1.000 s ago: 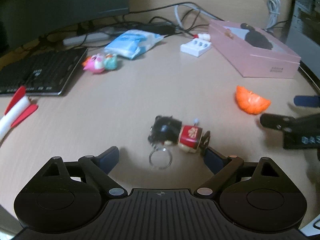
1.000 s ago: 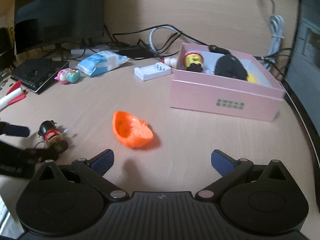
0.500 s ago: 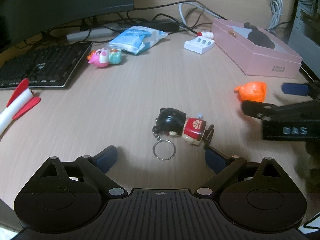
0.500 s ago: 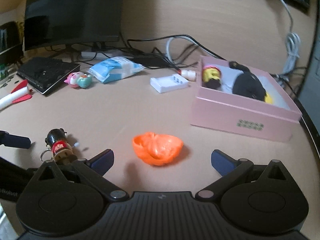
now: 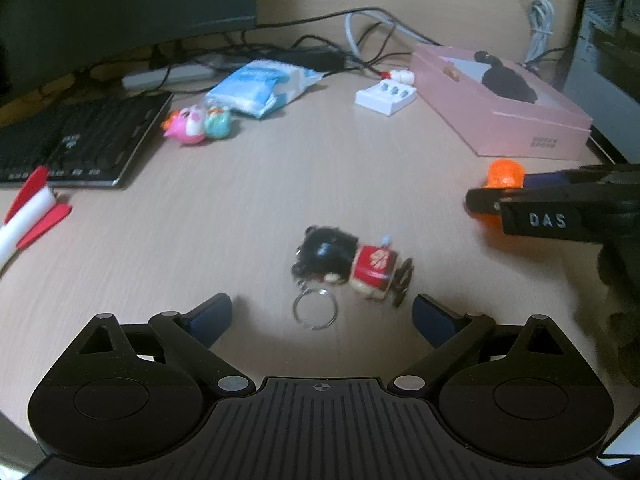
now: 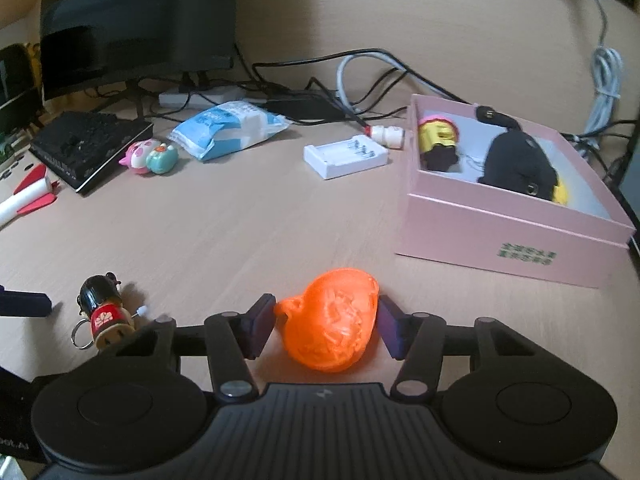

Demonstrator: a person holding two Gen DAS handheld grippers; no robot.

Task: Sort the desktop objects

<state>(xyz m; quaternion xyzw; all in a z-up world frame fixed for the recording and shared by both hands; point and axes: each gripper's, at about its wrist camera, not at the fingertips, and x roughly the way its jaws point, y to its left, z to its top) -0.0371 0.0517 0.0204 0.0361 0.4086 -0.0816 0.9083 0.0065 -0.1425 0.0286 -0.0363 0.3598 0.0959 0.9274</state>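
Orange item, left wrist view: orange plastic toy (image 5: 502, 176) sits on the desk (image 5: 240, 208) at right, partly hidden by the right hand-held gripper (image 5: 496, 190), just in front of the pink box (image 5: 520, 128).
Left hand-held gripper (image 5: 322, 314): fingers spread wide, holding nothing; doll keychain (image 5: 352, 264) lies between and just ahead of the tips, ring toward the camera.
Change, left wrist view: half a second ago the right tool stood beside the orange toy; it now straddles it. Doll keychain unmoved.
Orange item, right wrist view: orange plastic toy (image 6: 332, 320) rests on the desk between both pads (image 6: 260, 326) of the right hand-held gripper (image 6: 326, 326); pads touch or nearly touch its sides.
Grip state: closing on the toy; firm clamping cannot be confirmed.
Handling, judged: looks like a light, hollow, rough-textured print; stiff but thin-walled, likely to crack if squeezed hard. Rounded flanks may slip; hold across the widest middle.
Destination, judged: pink box (image 6: 512, 236), open, already holding a yellow figure (image 6: 438, 136) and a black item (image 6: 516, 164).
Change, right wrist view: fingers were wide apart half a second ago; they have since drawn in round the toy.
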